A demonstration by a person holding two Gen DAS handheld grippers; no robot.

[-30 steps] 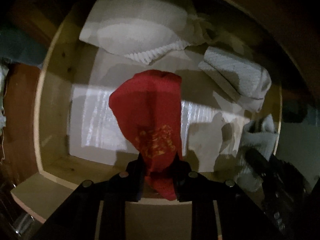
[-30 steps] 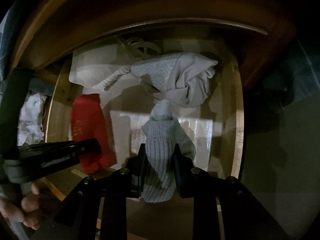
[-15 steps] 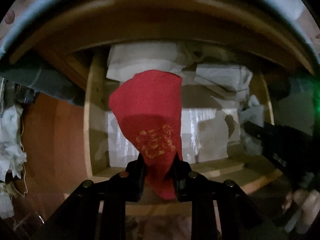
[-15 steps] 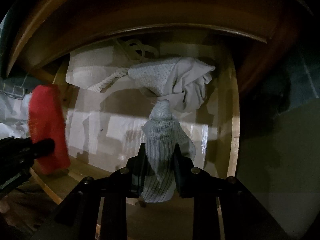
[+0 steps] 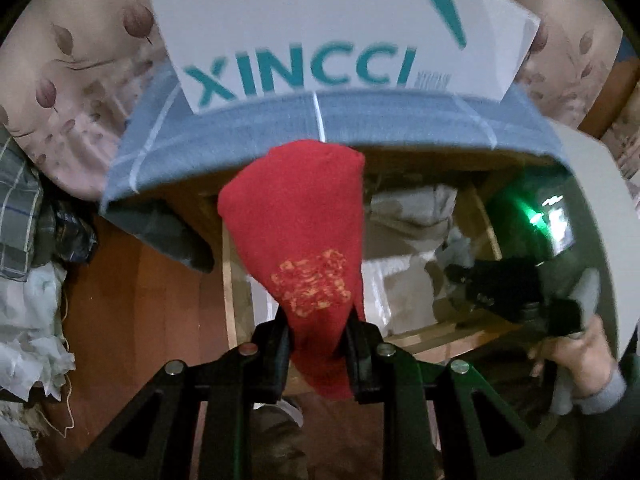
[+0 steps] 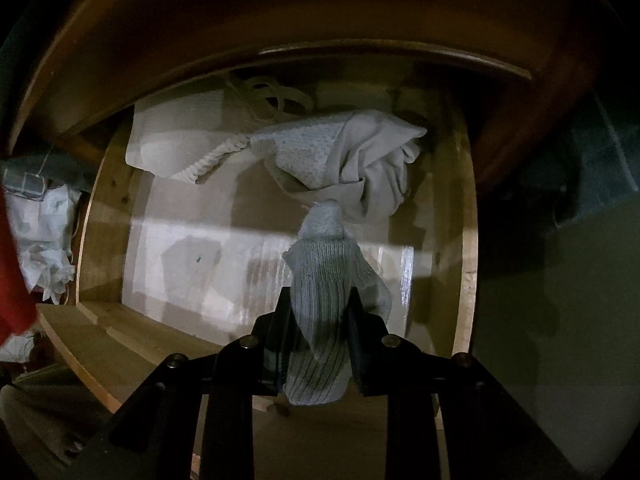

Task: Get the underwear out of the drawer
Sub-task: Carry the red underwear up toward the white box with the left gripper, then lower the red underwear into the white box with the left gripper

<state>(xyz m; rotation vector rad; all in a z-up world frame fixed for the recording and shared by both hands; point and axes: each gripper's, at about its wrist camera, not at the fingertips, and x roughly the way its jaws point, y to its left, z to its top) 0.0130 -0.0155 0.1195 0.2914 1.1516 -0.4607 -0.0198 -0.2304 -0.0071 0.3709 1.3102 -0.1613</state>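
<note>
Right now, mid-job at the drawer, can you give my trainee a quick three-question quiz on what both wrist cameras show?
1. True or false: the left tongs are shut on the red knitted garment with a gold print.
2. What do the right tongs grip? A) the grey ribbed knitted garment B) a white box C) nothing
3. Fill in: the pale bundled fabric lies inside the wooden ____.

Key: 1 true; 2 A; 3 drawer.
</note>
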